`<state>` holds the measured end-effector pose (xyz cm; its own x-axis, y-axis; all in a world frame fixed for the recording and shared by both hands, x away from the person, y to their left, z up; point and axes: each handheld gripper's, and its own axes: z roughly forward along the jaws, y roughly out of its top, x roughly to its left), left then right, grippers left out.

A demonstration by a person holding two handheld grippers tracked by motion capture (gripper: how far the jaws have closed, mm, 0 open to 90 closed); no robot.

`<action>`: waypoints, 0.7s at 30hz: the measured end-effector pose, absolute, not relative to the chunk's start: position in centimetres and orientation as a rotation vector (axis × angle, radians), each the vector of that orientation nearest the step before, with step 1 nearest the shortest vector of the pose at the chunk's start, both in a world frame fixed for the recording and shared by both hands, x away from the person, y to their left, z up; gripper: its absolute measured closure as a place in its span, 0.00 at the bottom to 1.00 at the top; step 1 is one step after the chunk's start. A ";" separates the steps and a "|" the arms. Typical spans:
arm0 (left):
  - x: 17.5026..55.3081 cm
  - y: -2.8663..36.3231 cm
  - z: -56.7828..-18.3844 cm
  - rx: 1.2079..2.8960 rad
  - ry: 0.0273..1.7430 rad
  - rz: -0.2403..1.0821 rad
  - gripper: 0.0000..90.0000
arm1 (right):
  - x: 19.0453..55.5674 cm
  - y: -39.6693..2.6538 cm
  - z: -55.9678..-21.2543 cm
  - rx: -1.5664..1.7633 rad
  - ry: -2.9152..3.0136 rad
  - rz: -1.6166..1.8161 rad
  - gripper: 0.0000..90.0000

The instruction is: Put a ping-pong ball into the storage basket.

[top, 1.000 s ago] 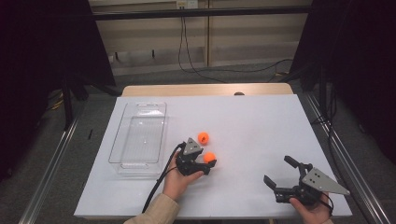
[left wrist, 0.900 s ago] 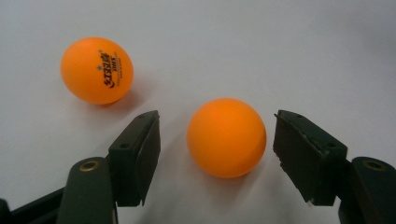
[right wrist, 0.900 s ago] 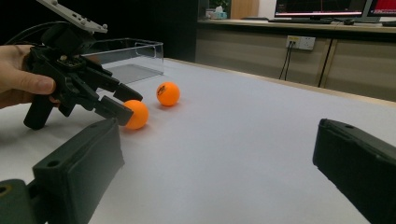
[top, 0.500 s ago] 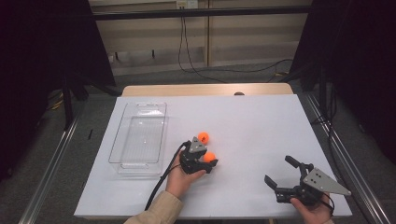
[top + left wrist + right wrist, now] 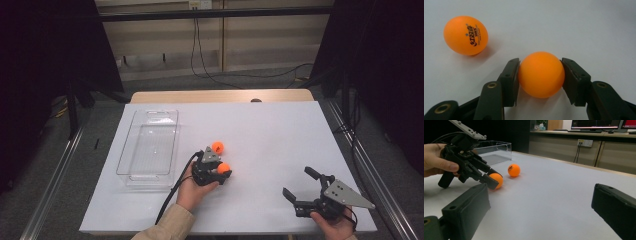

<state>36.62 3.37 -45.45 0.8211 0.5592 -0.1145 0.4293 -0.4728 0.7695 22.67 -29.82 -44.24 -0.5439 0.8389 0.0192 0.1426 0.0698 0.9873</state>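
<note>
Two tools in play. Left tool (image 5: 220, 175) has its jaws pinched on a plain orange plastic ping-pong ball (image 5: 541, 74); the jaws have just been closing, and in the left gripper view both black pads (image 5: 510, 80) press the ball's sides, ball sitting between them on the white table (image 5: 280, 135). In the right gripper view the same ball (image 5: 496, 180) shows at the tip of the left tool (image 5: 489, 180), low on the table surface, person's hand (image 5: 436, 160) wrapped round the tool body.

Second orange plastic ping-pong ball with black printed lettering (image 5: 465, 35) lies just beyond the left tool's tip, up and to the left of the jaws in the left gripper view, near the gripped ball but not touching it; free on the table. High view puts it (image 5: 217, 147) just ahead of the tool.

Clear rectangular plastic bin (image 5: 149, 148) sits to the left of the left tool, near it, nothing seen inside. Black cable (image 5: 172, 197) trails from the tool back toward the person's sleeve (image 5: 167, 227).

Right tool (image 5: 309, 191) is well apart to the right, near the table's front edge, jaws spread wide with nothing between them; grey three-cornered plate (image 5: 346, 194) on top.
</note>
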 end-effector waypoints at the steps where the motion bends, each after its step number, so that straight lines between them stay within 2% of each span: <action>1: 36.6 3.4 -45.4 2.137 0.724 0.190 0.56 | 22.7 -29.8 -44.2 0.977 1.764 1.520 0.01; 21: 36.5 4.3 -44.3 2.119 0.758 0.149 0.57 | 22.7 -29.7 -44.3 0.977 1.765 1.519 0.01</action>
<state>36.54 4.28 -44.31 0.8083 0.5670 -0.1588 0.4645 -0.4482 0.7638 22.69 -29.75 -44.27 -0.5440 0.8389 0.0185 0.1435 0.0713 0.9871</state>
